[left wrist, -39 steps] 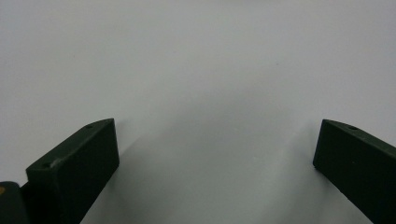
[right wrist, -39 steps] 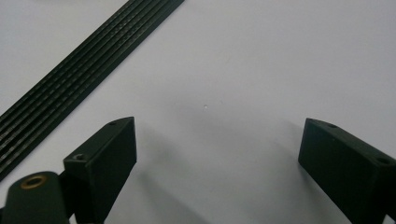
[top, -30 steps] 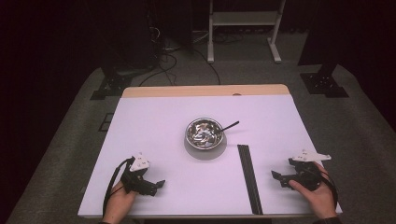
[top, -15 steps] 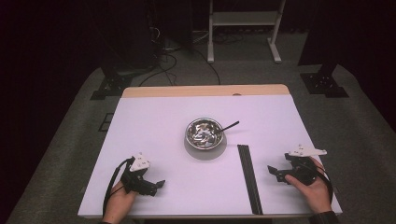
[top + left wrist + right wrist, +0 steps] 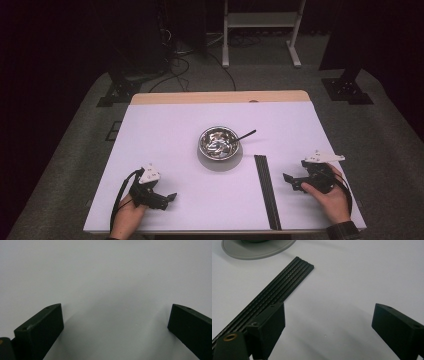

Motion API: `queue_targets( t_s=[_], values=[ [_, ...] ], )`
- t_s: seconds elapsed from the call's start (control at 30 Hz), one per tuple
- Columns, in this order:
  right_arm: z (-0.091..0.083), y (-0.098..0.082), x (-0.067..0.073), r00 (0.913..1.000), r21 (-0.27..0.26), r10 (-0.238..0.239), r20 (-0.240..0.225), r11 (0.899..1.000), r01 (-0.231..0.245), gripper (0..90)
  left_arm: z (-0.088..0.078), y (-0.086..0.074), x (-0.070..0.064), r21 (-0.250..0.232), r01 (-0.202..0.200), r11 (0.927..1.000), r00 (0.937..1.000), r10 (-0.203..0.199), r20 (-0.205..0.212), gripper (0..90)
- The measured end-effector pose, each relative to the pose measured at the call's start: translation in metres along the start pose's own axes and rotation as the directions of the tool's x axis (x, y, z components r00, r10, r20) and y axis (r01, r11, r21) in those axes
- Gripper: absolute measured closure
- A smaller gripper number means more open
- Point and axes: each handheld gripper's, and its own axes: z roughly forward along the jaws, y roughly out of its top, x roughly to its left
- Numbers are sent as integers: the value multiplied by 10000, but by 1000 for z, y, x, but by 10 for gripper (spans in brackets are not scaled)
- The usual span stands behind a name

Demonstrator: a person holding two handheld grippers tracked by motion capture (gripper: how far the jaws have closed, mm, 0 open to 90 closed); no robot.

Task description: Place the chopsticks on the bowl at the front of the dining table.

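Observation:
A shiny metal bowl (image 5: pixel 218 141) sits on a grey saucer (image 5: pixel 220 161) at the middle of the white table (image 5: pixel 165 130), with a dark utensil handle (image 5: pixel 244 134) sticking out to its right. A row of black chopsticks (image 5: pixel 266 189) lies right of the bowl, seen close up as chopsticks (image 5: pixel 279 291) in the right gripper view. My right gripper (image 5: pixel 289 181) is open just right of them, its jaws wide over bare table (image 5: pixel 329 322). My left gripper (image 5: pixel 170 198) rests open at the front left, nothing between its jaws (image 5: pixel 116 322).
The saucer's rim (image 5: pixel 257 251) shows at the top left of the right gripper view. A wooden strip (image 5: pixel 220 96) edges the table's far side. Beyond it stand a white frame (image 5: pixel 260 30), cables (image 5: pixel 180 55) and black stand feet (image 5: pixel 347 90) on grey carpet.
My right gripper has moved left and slightly forward, closer to the chopsticks. The left gripper has stayed in place.

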Motion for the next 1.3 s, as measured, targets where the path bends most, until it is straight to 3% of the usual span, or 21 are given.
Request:
queue_targets(
  t_s=[0.7,1.3],
  values=[
    [16,19,5,9999,54,64,-112,10000,-63,103,0,0,0,-1,-8,10000,10000,8,-3,0],
    [44,36,6,9995,257,171,-278,9995,-164,103,0,0,0,2,-8,10000,10000,8,-3,0]
  ],
)
